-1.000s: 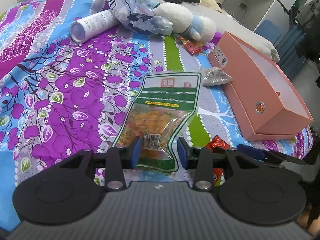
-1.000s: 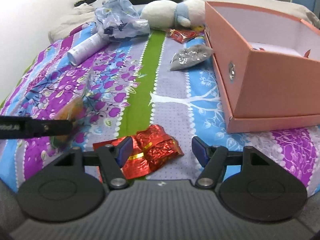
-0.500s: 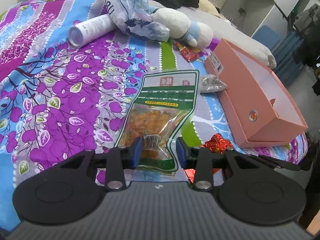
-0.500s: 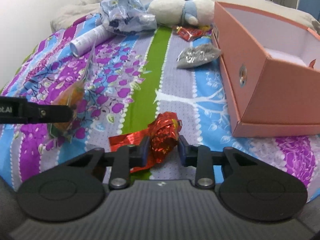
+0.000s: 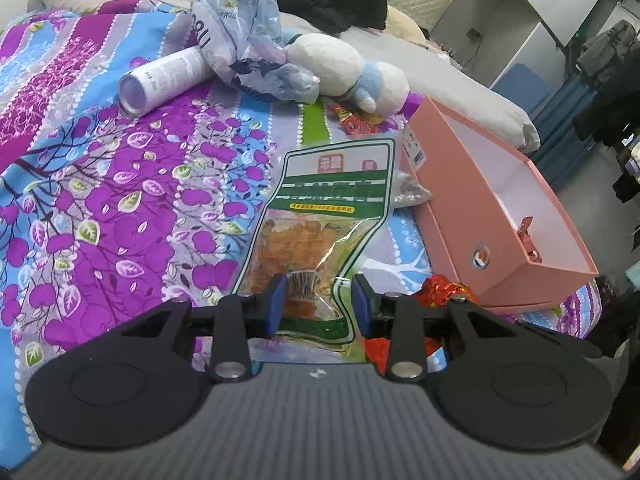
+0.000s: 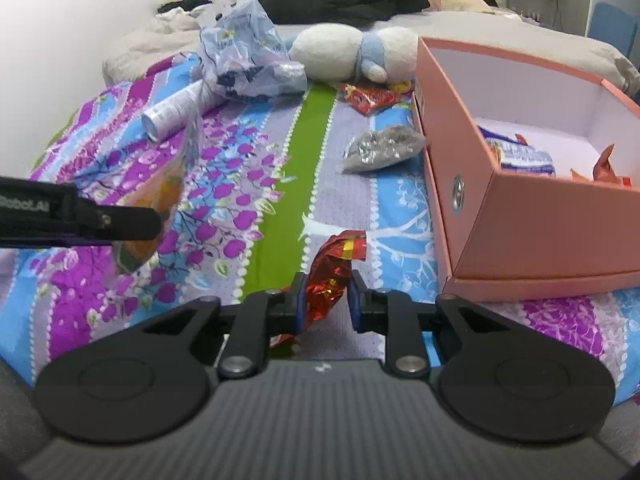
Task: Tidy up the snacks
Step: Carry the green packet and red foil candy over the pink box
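Note:
My left gripper (image 5: 319, 304) is shut on the lower end of a green snack bag (image 5: 336, 184) with orange pieces inside, and holds it above the bedspread. In the right wrist view the same bag (image 6: 176, 176) hangs edge-on from the left gripper's fingers (image 6: 132, 220). My right gripper (image 6: 325, 304) has a crumpled red foil packet (image 6: 336, 264) pinched between its blue pads; its jaws are still closing and the packet stands lifted off the cover. A pink open box (image 6: 540, 232) lies to the right, with a few wrapped snacks (image 6: 520, 156) in it.
On the flowered bedspread lie a silver packet (image 6: 380, 148), red wrappers (image 6: 368, 98), a white tube (image 6: 176, 110), a crinkled plastic bag (image 6: 244, 60) and a white plush toy (image 6: 344, 54). Dark clothes and pillows lie behind; a white wall stands on the left.
My right gripper's jaws closed from wide apart onto the red foil packet and raised it off the cover. The left gripper kept its hold on the green bag and rose slightly.

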Demonstrator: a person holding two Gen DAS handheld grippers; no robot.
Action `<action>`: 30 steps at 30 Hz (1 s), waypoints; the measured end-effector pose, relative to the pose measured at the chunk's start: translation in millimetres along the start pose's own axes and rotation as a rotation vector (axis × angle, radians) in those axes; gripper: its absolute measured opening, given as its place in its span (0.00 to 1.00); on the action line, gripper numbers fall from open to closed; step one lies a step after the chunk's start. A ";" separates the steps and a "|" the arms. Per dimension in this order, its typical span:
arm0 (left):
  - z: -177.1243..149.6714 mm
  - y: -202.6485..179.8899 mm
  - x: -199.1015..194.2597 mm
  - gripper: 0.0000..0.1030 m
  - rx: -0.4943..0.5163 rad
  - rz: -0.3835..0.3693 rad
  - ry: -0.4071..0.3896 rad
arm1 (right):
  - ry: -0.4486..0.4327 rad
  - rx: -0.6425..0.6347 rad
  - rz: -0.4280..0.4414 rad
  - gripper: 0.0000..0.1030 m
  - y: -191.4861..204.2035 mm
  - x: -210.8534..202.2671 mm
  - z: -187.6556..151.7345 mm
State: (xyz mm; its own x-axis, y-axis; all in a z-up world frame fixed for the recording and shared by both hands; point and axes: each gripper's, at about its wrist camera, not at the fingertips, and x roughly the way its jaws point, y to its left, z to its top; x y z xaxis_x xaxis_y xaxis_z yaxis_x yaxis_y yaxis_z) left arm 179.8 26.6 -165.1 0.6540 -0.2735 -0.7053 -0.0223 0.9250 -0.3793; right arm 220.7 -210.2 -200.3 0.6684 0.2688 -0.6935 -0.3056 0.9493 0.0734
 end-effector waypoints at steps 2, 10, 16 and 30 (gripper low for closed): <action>5.2 -4.3 -0.7 0.40 0.007 -0.003 -0.005 | -0.009 -0.006 -0.002 0.24 -0.1 -4.2 6.5; 38.9 -31.1 -6.8 0.39 0.036 -0.048 -0.049 | -0.088 0.001 -0.016 0.24 -9.0 -29.0 46.9; 67.7 -69.1 -8.6 0.40 0.108 -0.090 -0.088 | -0.151 0.022 -0.022 0.24 -19.5 -44.6 74.9; 122.5 -146.3 -5.2 0.40 0.193 -0.190 -0.143 | -0.281 0.073 -0.130 0.24 -64.8 -74.1 113.6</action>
State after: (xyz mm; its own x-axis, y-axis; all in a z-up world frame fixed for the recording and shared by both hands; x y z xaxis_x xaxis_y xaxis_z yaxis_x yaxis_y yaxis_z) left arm 272.3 -75.0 -32.7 0.7328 -0.4192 -0.5360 0.2456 0.8976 -0.3662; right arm 268.0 -273.2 -72.2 0.8630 0.1698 -0.4759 -0.1630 0.9850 0.0557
